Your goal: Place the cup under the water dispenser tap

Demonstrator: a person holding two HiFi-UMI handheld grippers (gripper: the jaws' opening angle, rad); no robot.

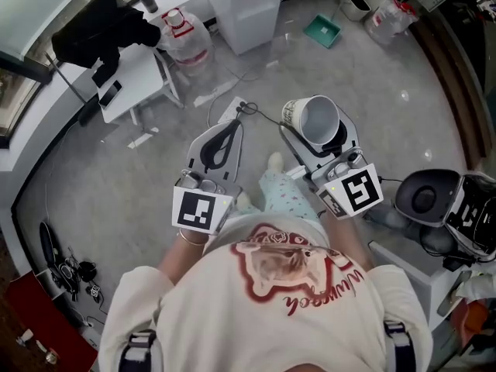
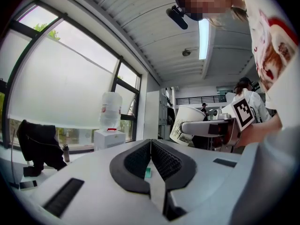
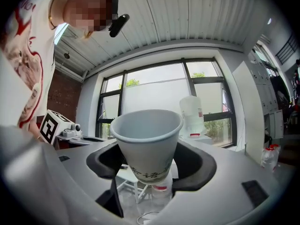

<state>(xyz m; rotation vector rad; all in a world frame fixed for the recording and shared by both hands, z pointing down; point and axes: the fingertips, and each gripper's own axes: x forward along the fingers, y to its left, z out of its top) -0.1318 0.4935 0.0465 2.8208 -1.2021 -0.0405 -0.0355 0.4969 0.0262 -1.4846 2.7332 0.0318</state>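
Paper cup [image 3: 146,142]: probably light, thin-walled, easy to crush.
Hold: right gripper [image 3: 149,168] jaws pinch its lower body, rim up, mid-air.
Left gripper [image 2: 151,165]: jaws together, empty.
Dispenser [image 1: 246,6]: well ahead.

Office-like workroom — grey floor [image 1: 372,76], white desk [image 1: 139,80], water dispenser [image 1: 248,14], tall windows [image 3: 150,95], ribbed ceiling [image 3: 187,18]

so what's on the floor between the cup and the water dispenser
Just bare grey floor, as the head view shows. The right gripper holds the cup, and the water dispenser stands ahead of it with nothing in the way.
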